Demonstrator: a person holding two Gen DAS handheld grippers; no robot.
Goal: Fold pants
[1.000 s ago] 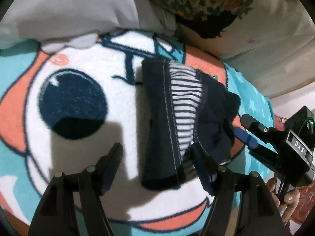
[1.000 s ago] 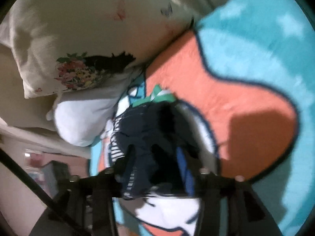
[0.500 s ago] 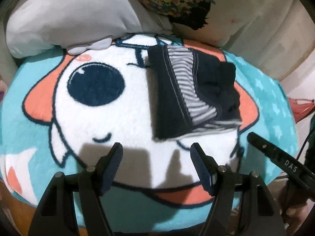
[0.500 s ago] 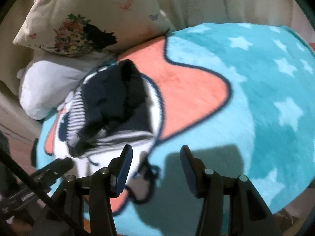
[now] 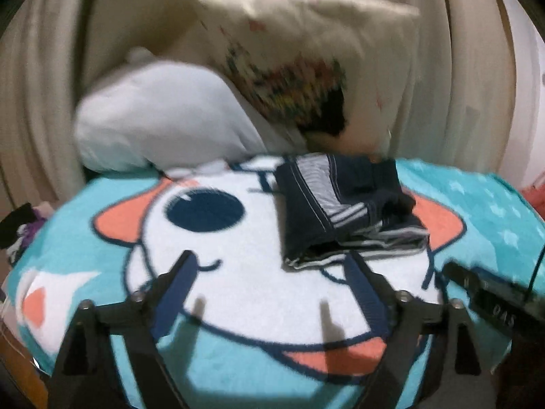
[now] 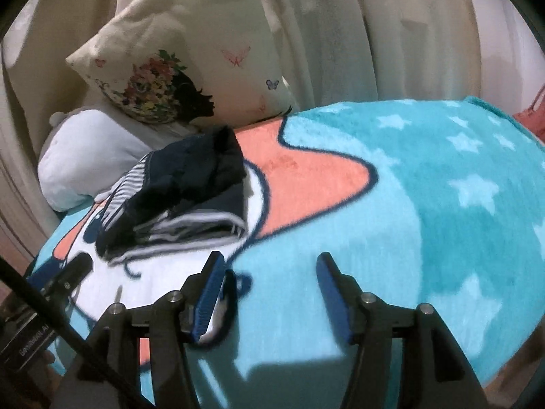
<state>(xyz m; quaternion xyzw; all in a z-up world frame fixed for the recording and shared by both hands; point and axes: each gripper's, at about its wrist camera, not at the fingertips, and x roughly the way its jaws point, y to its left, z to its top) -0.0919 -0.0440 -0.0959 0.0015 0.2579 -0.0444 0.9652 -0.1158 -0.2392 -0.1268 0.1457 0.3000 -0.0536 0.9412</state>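
The navy pants with a striped lining (image 5: 344,211) lie folded in a compact stack on the cartoon blanket (image 5: 238,272), near its far side by the pillows. They also show in the right wrist view (image 6: 184,191), left of centre. My left gripper (image 5: 270,279) is open and empty, held back from the stack, its right finger just short of the stack's near edge. My right gripper (image 6: 269,286) is open and empty, hovering over the teal part of the blanket (image 6: 425,221) to the right of the stack.
A floral cream pillow (image 5: 306,64) and a white pillow (image 5: 160,126) lean against a beige curtain (image 6: 340,34) behind the blanket. The other gripper's body (image 5: 494,300) shows at the right edge of the left wrist view. The blanket drops off at its near edge.
Both grippers let go of the folded pants and drew back and up. The pants stay on the blanket, now farther away in both views.
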